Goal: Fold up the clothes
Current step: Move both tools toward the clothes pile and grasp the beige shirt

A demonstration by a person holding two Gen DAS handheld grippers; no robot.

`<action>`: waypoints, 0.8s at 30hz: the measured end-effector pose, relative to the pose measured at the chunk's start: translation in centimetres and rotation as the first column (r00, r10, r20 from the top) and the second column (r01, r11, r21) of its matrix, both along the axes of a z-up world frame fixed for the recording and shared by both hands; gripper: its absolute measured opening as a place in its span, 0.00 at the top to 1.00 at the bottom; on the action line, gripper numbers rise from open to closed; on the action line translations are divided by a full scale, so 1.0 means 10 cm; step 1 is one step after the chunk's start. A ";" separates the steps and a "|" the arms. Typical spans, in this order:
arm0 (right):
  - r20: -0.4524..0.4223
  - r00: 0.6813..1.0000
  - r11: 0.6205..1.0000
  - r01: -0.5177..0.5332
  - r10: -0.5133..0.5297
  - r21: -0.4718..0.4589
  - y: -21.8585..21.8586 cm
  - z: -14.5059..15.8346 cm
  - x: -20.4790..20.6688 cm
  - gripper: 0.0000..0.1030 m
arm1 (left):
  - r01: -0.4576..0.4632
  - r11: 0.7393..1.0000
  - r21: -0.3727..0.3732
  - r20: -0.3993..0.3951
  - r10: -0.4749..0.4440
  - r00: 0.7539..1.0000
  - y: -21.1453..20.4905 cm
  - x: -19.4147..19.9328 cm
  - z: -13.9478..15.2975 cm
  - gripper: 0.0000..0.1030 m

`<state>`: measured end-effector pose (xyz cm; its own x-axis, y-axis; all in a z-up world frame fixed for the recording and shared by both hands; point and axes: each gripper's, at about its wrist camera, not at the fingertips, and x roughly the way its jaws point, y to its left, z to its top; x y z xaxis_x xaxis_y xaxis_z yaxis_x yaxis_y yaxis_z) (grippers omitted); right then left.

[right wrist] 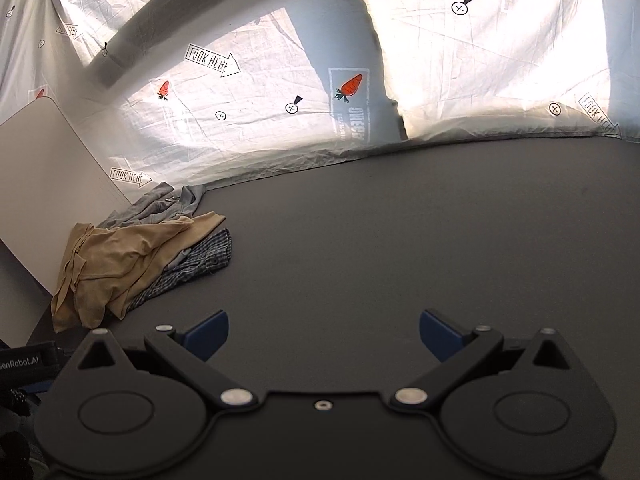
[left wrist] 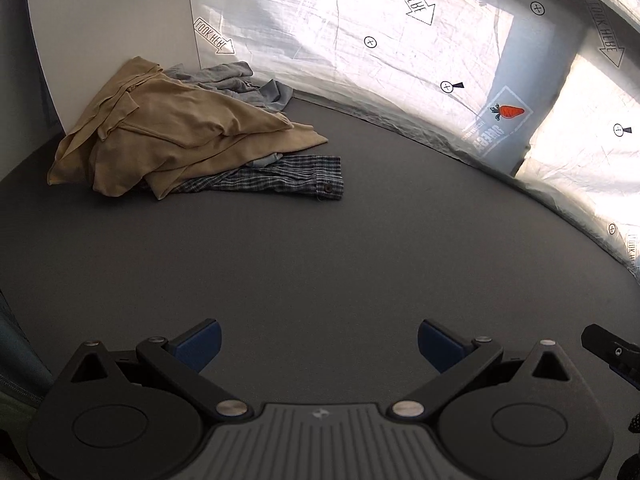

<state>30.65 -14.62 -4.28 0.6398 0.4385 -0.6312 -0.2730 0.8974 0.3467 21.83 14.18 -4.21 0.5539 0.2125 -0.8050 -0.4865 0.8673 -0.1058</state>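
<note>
Both tongs stand wide open and empty: our left tongs (left wrist: 318, 344) and our right tongs (right wrist: 324, 334) each hover over bare dark grey surface (left wrist: 360, 240), blue pads (left wrist: 200, 346) spread far apart with nothing between them. From the left wrist view we see the pile of clothes at about ten o'clock, well apart from the tongs, pushed up against a white board (left wrist: 108, 32). A tan garment (left wrist: 160, 132) lies crumpled on top — under it a blue plaid shirt (left wrist: 288, 178) pokes out toward three o'clock, a button showing at its edge, and a grey garment (left wrist: 236, 84) sits behind, toward the backdrop. From the right wrist view the same heap sits near nine o'clock. A white printed sheet (right wrist: 260, 120) with carrots and "LOOK HERE" arrows — sunlit in patches — runs along the far edge at twelve o'clock.
</note>
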 end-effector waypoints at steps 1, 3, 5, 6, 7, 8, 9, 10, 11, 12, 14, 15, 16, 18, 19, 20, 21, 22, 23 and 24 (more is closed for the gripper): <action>-0.001 1.000 1.000 -0.008 0.008 -0.002 0.16 0.00 0.08 0.00 | -0.011 1.000 -0.009 -0.001 0.011 1.000 0.15 0.08 -0.04 0.00; -0.001 1.000 1.000 -0.018 0.018 -0.006 0.45 0.00 0.23 0.00 | -0.034 0.999 -0.026 -0.001 0.034 0.999 0.47 0.23 -0.11 0.00; 0.000 1.000 1.000 -0.024 0.024 -0.013 0.74 0.00 0.40 0.00 | -0.057 0.998 -0.039 0.007 0.057 0.998 0.80 0.42 -0.20 0.00; 0.005 1.000 0.999 -0.031 0.031 -0.017 0.93 0.01 0.51 0.00 | -0.070 0.997 -0.039 0.002 0.070 0.998 0.97 0.52 -0.25 0.00; 0.003 0.999 0.999 -0.035 0.035 -0.020 1.07 0.01 0.62 0.00 | -0.083 0.996 -0.040 -0.002 0.083 0.997 1.14 0.61 -0.30 0.00; -0.010 0.999 0.999 -0.030 0.030 -0.023 1.23 0.01 0.75 0.00 | -0.097 0.994 -0.039 -0.006 0.097 0.995 1.30 0.70 -0.35 0.00; -0.024 0.999 0.999 -0.026 0.026 -0.025 1.38 0.00 0.88 0.00 | -0.116 0.993 -0.036 -0.011 0.116 0.993 1.47 0.78 -0.40 0.00; -0.036 0.999 1.000 -0.026 0.025 -0.017 1.50 -0.01 0.98 0.01 | -0.135 0.990 -0.035 -0.014 0.135 0.991 1.63 0.85 -0.46 0.00; -0.051 0.998 0.999 -0.032 0.032 0.003 1.64 -0.04 1.11 0.01 | -0.152 0.988 -0.036 -0.019 0.152 0.988 1.78 0.90 -0.53 0.00; -0.066 0.997 0.999 -0.037 0.038 0.023 1.78 -0.07 1.25 0.04 | -0.171 0.984 -0.040 -0.029 0.170 0.985 1.95 0.96 -0.61 0.00; -0.096 0.994 0.998 -0.040 0.046 0.055 2.08 -0.17 1.51 0.08 | -0.209 0.977 -0.045 -0.057 0.207 0.977 2.27 1.06 -0.77 0.00; -0.114 0.992 0.997 -0.039 0.047 0.068 2.21 -0.21 1.63 0.10 | -0.228 0.973 -0.047 -0.073 0.224 0.972 2.43 1.11 -0.85 0.00; -0.135 0.990 0.996 -0.036 0.047 0.086 2.36 -0.28 1.75 0.12 | -0.245 0.968 -0.046 -0.088 0.241 0.967 2.58 1.15 -0.93 0.00; -0.177 0.983 0.991 -0.036 0.058 0.125 2.64 -0.41 1.97 0.17 | -0.274 0.961 -0.041 -0.111 0.268 0.957 2.85 1.21 -1.05 0.00; -0.198 0.978 0.988 -0.039 0.068 0.147 2.78 -0.48 2.08 0.20 | -0.288 0.957 -0.036 -0.123 0.281 0.952 2.98 1.23 -1.11 0.00; -0.219 0.973 0.985 -0.042 0.079 0.169 2.92 -0.55 2.18 0.22 | -0.299 0.954 -0.025 -0.135 0.293 0.946 3.09 1.26 -1.17 0.00; -0.241 0.966 0.979 -0.050 0.099 0.200 3.06 -0.63 2.27 0.28 | -0.309 0.951 -0.016 -0.146 0.304 0.941 3.18 1.28 -1.22 0.00; -0.263 0.958 0.972 -0.056 0.117 0.229 3.18 -0.70 2.35 0.37 | -0.319 0.948 -0.008 -0.155 0.314 0.937 3.27 1.30 -1.26 0.00; -0.281 0.950 0.964 -0.066 0.140 0.257 3.32 -0.76 2.42 0.41 | -0.327 0.945 -0.004 -0.164 0.322 0.933 3.34 1.31 -1.31 0.00; -0.293 0.943 0.958 -0.077 0.160 0.275 3.44 -0.81 2.46 0.47 | -0.337 0.942 -0.003 -0.175 0.331 0.927 3.42 1.32 -1.35 0.00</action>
